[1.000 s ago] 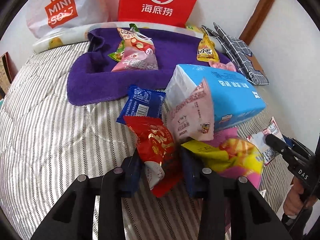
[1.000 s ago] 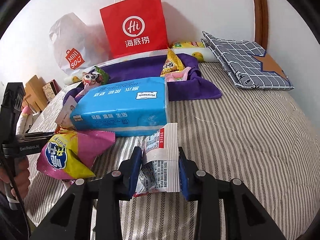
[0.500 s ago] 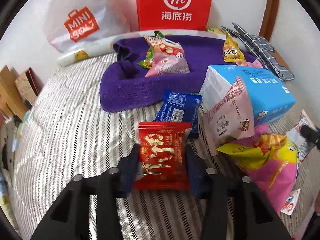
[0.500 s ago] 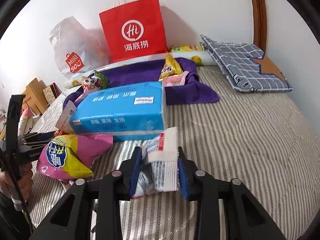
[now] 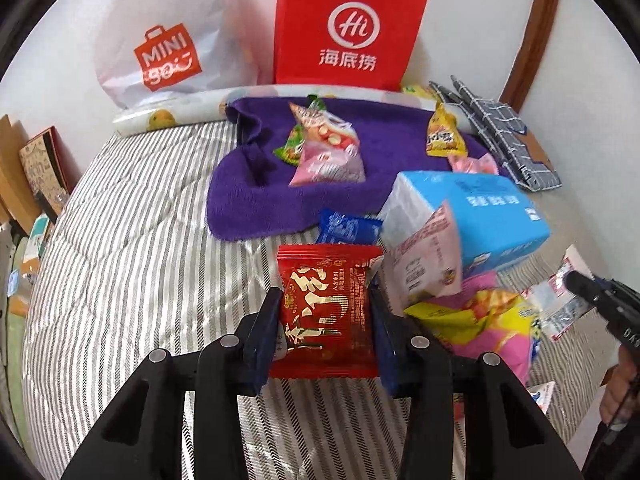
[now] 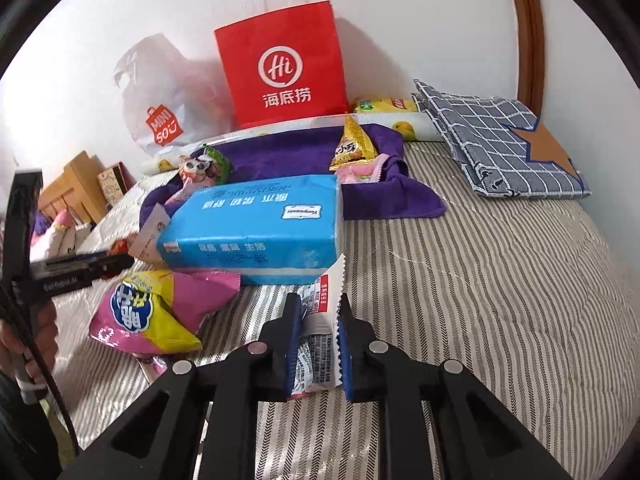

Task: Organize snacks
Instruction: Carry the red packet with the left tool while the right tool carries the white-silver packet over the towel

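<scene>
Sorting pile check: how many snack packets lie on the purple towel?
4: green packet under the pink-and-white bag mid-towel, yellow packet and small pink packet at right. Others may be hidden.

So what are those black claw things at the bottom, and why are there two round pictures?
Those claws are grabbers with two fingers each. A person holds one in each hand, and each has a tiny camera looking along its fingers, so you get two round pictures of the same bed.

In the left grabber's picture, the left gripper squeezes a red snack packet. In the other, the right gripper squeezes a white snack packet.

On the striped bed lie a purple towel with snacks on it, a blue tissue pack, and a pink and yellow chip bag. A red paper bag stands by the wall.
</scene>
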